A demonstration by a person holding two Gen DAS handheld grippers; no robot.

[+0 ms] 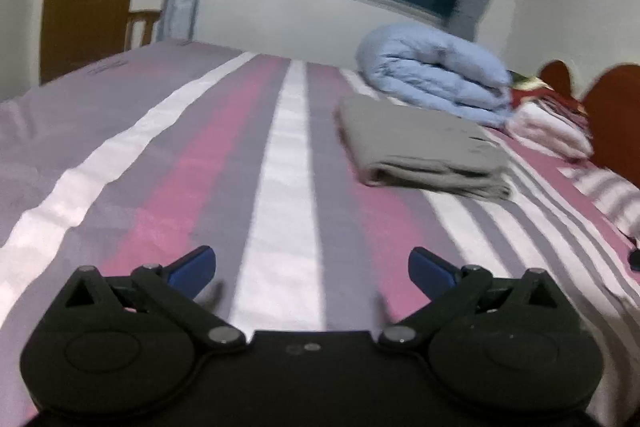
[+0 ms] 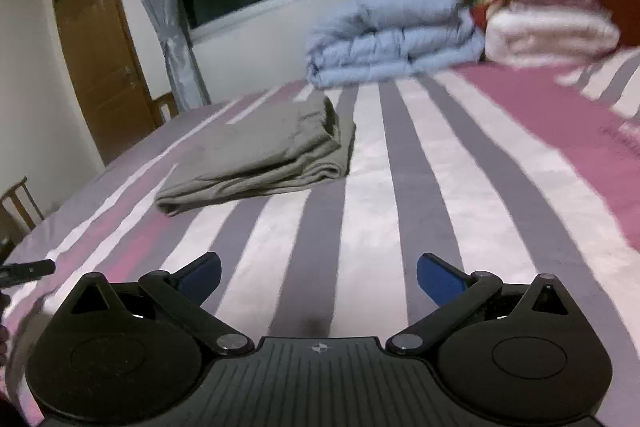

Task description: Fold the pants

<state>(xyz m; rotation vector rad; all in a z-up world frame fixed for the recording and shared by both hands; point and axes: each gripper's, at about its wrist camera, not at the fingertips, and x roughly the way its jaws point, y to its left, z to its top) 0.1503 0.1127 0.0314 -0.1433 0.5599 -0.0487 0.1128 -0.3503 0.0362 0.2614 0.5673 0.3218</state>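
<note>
The grey pants [image 1: 424,151] lie folded into a compact stack on the striped bed [image 1: 200,167], ahead and to the right in the left wrist view. In the right wrist view the pants [image 2: 260,155] lie ahead and to the left on the bed [image 2: 460,167]. My left gripper [image 1: 312,267] is open and empty, held above the bedspread well short of the pants. My right gripper [image 2: 319,273] is open and empty too, also well back from the pants.
A folded light-blue duvet [image 2: 392,43] and a folded white-pink blanket [image 2: 548,31] lie at the head of the bed by the dark red headboard [image 1: 612,119]. A wooden door [image 2: 100,59], curtains and a dark window stand behind. A wooden chair [image 2: 18,203] is at the left.
</note>
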